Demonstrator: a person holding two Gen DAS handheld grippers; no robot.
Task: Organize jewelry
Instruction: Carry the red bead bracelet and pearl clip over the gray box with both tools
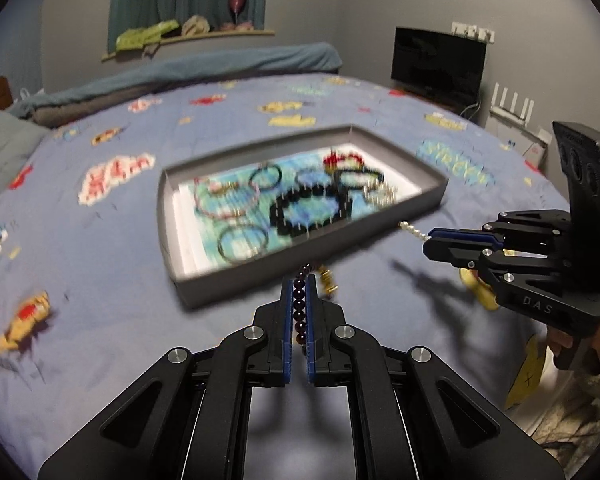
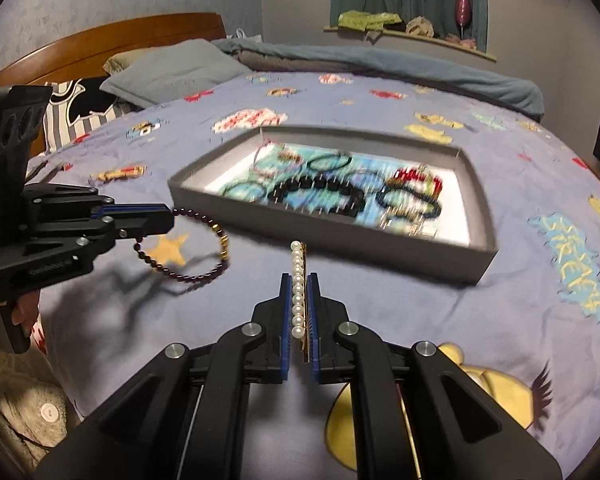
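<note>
A grey shallow box (image 1: 236,284) lies on the bed and holds several bracelets, among them a chunky black bead bracelet (image 1: 300,210). The box also shows in the right wrist view (image 2: 340,236). My left gripper (image 1: 299,282) is shut on a dark red bead bracelet (image 1: 300,304) with gold beads, just in front of the box's near wall. In the right wrist view this gripper (image 2: 168,216) holds the bracelet (image 2: 188,256) dangling above the sheet. My right gripper (image 2: 299,280) is shut on a white pearl bracelet (image 2: 298,292); it also shows in the left wrist view (image 1: 428,240), right of the box.
The bed has a blue cartoon-print sheet (image 1: 100,240). Pillows (image 2: 172,72) and a wooden headboard (image 2: 112,40) lie beyond the box. A rolled blanket (image 1: 188,68) lies along the far edge. A dark screen (image 1: 438,62) stands by the wall.
</note>
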